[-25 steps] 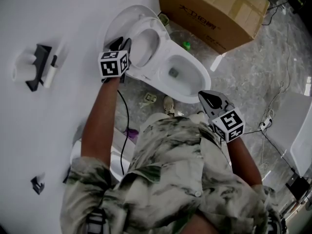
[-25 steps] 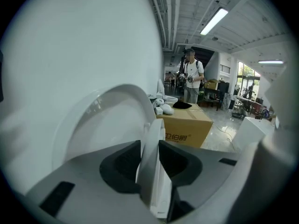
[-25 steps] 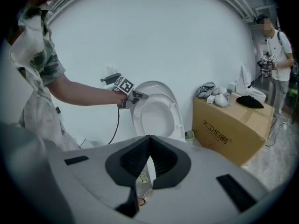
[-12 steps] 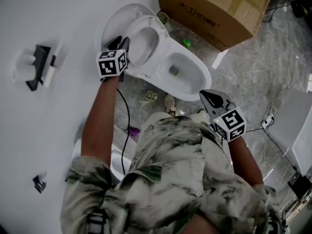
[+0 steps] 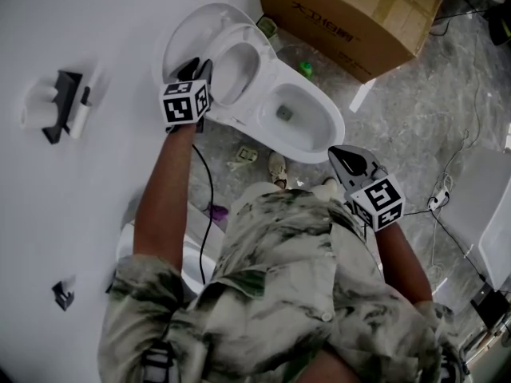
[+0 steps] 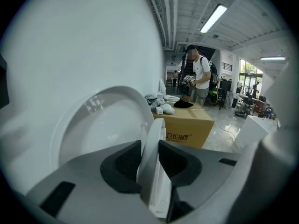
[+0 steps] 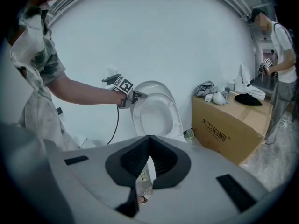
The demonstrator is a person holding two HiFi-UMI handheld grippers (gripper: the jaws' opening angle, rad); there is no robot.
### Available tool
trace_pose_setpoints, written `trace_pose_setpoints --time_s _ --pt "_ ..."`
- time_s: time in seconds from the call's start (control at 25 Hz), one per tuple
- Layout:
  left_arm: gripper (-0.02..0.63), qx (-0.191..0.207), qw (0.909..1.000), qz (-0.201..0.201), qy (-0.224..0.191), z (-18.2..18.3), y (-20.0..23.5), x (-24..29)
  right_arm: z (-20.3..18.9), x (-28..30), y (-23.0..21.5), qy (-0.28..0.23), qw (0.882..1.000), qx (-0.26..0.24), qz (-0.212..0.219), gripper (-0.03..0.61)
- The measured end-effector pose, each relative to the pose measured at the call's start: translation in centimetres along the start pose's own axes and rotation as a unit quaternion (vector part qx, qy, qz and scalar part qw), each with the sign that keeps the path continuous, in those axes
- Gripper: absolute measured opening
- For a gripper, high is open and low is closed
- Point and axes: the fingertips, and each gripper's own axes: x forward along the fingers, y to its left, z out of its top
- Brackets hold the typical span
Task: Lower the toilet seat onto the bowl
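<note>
Low in the head view, the person's camouflage-print shirt [image 5: 279, 294] fills the foreground. Just above it, at centre right, the right gripper [image 5: 343, 159] hangs over the grey marble floor [image 5: 415, 110], its jaws pressed together on nothing. Higher, at upper left, the left gripper [image 5: 200, 70] is clamped on the side rim of the white oval toilet seat [image 6: 152, 174]. The seat stands raised just in front of the white lid [image 5: 180, 34], lifted off the white ceramic bowl [image 5: 329, 126]. A brown cardboard box [image 5: 351, 18] sits farthest back, at the top.
</note>
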Motion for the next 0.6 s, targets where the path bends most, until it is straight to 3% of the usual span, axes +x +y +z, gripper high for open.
trace_pose_setpoints --time_s 0.6 --pt "0.128 0.007 1.0 0.007 -0.002 -0.3 -3.1 -0.7 -1.4 -1.9 -1.5 -0.002 1.0 -0.002 0.009 0.023"
